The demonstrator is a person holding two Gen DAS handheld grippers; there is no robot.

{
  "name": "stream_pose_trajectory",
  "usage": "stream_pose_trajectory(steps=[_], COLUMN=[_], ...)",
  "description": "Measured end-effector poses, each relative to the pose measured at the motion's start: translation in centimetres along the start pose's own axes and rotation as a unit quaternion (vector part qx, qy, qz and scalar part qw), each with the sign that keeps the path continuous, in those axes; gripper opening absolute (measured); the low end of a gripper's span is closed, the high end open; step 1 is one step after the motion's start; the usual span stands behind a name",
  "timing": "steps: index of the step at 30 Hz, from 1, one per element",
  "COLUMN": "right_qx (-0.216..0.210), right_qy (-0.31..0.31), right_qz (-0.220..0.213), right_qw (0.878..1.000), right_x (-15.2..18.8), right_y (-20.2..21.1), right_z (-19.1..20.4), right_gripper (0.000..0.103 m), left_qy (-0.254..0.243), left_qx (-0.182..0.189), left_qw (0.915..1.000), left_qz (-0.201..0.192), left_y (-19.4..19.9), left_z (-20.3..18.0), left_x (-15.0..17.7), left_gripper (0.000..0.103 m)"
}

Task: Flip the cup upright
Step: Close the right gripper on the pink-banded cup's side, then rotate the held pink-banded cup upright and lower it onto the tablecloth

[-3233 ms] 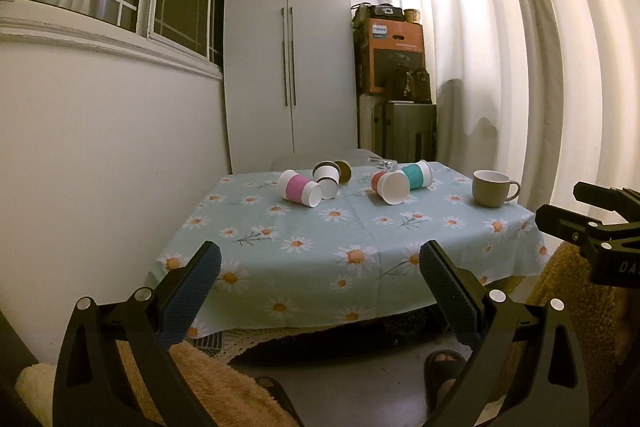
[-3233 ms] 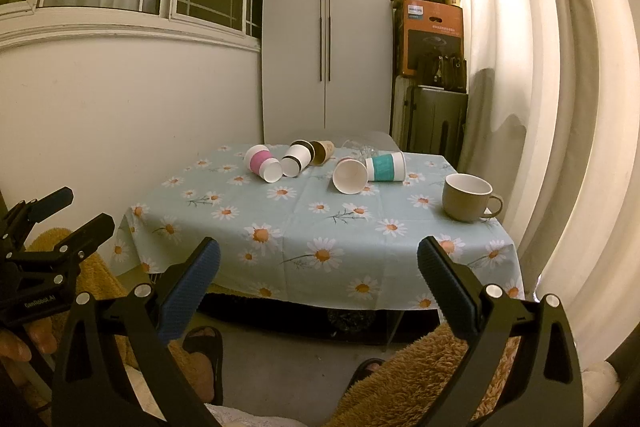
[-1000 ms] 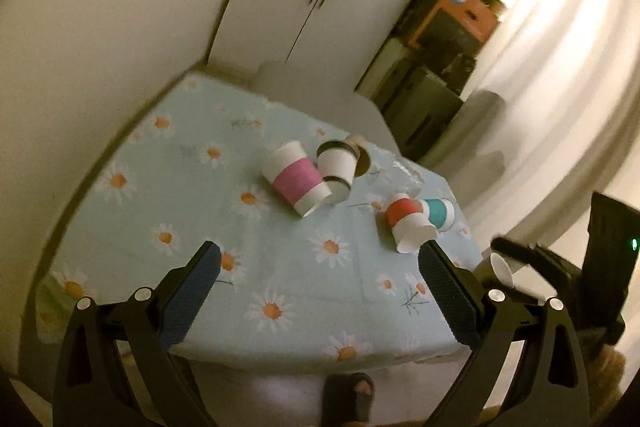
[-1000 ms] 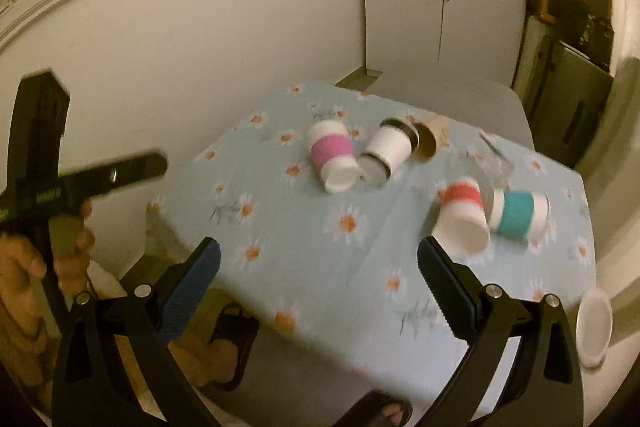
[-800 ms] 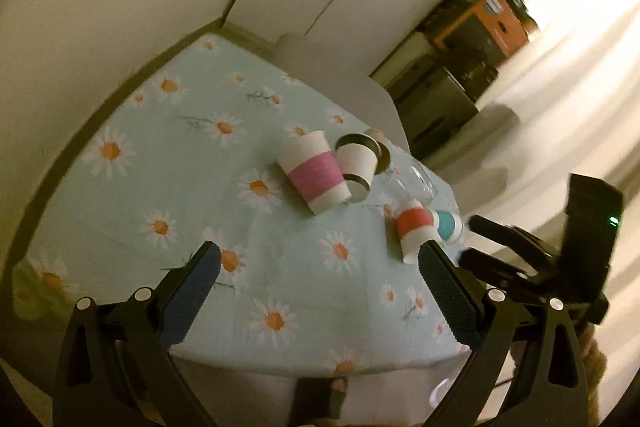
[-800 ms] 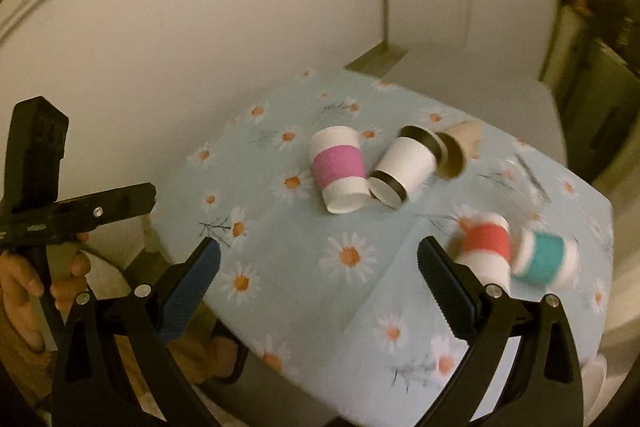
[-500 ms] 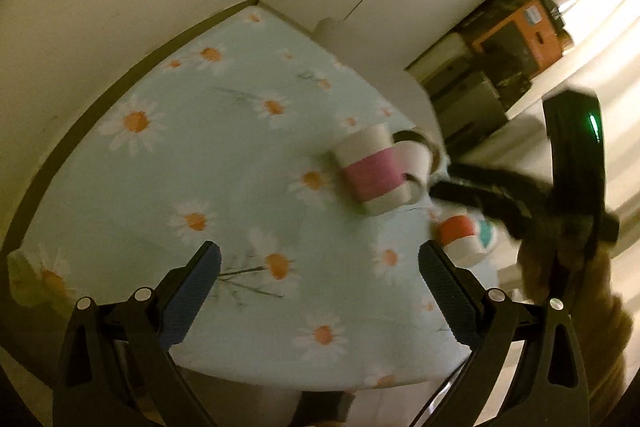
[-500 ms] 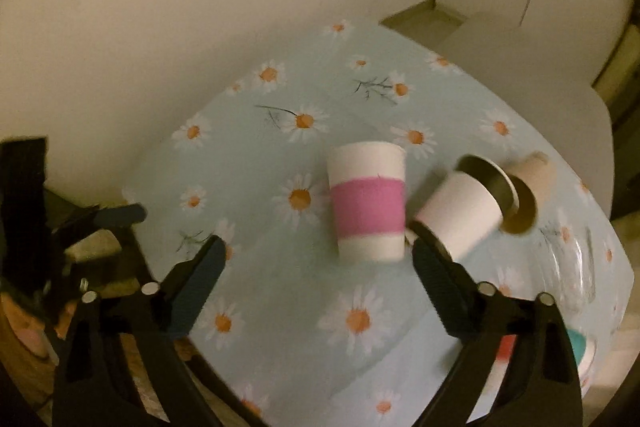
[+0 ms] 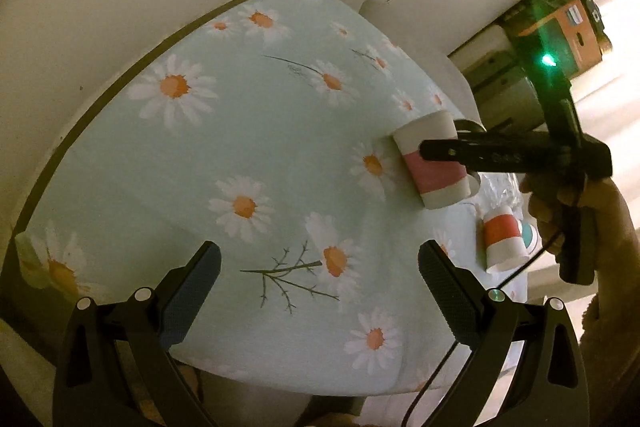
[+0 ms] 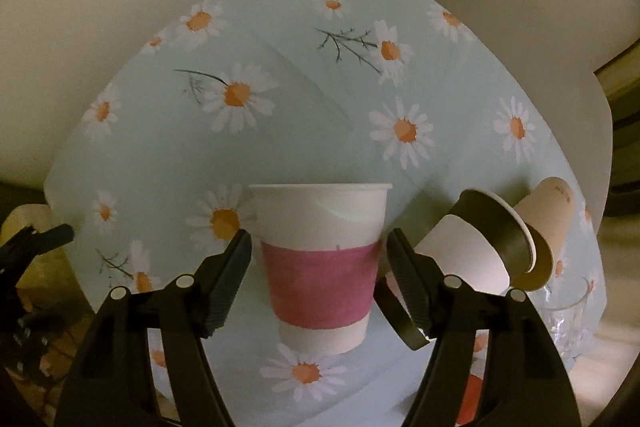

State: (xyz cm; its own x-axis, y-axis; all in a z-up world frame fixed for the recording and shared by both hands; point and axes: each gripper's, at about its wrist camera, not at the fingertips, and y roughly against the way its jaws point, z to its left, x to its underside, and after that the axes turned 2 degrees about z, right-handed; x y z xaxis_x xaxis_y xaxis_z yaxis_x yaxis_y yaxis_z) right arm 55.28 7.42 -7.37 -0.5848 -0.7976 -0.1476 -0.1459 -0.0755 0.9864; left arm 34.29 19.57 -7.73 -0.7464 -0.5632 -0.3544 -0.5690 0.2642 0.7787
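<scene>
A white paper cup with a pink band [image 10: 320, 267] lies on its side on the daisy tablecloth [image 10: 280, 131]. My right gripper [image 10: 319, 251] straddles the cup at its pink band, one finger on each side, jaws open with a small gap to the cup. In the left wrist view the same cup [image 9: 434, 167] lies at right of centre, with the right gripper [image 9: 452, 157] over it. My left gripper [image 9: 320, 267] is open and empty above the near part of the cloth.
A white cup with a black rim [image 10: 480, 247] and a brown cup [image 10: 548, 211] lie just right of the pink cup. A clear glass [image 10: 568, 311] stands further right. A red-banded cup [image 9: 502, 239] lies at the right. A wall runs along the table's left edge.
Both grippers have moved in over the table. My right gripper has come down around the pink-banded cup and its jaws have narrowed. The cup has not moved.
</scene>
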Motion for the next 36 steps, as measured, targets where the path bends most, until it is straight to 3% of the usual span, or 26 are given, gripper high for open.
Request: stream_pose_trajectory(steps=[17,22,36], right_qx=[0.018,0.012,-0.032], right_qy=[-0.013,-0.02,-0.091], right_qz=[0.026,0.012,-0.015], right_qw=[0.999,1.0,0.995], right_x=[1.0,2.9,9.1], right_y=[-2.0,0.1,8.2], right_z=[1.0,1.5,1.9], right_gripper=[0.064,0.064,0.064], left_qy=[-0.004,0.008,0.009], left_qx=[0.009,0.028,0.032], left_qw=[0.9999,0.9996,0.9994], left_qz=[0.001,0.002,0.003], left_y=[0.0,0.1,0.5], left_z=[-0.8,-0.7,-0.8], left_x=[0.7,0.6,1.6], left_gripper=[0.096,0.096,0.096])
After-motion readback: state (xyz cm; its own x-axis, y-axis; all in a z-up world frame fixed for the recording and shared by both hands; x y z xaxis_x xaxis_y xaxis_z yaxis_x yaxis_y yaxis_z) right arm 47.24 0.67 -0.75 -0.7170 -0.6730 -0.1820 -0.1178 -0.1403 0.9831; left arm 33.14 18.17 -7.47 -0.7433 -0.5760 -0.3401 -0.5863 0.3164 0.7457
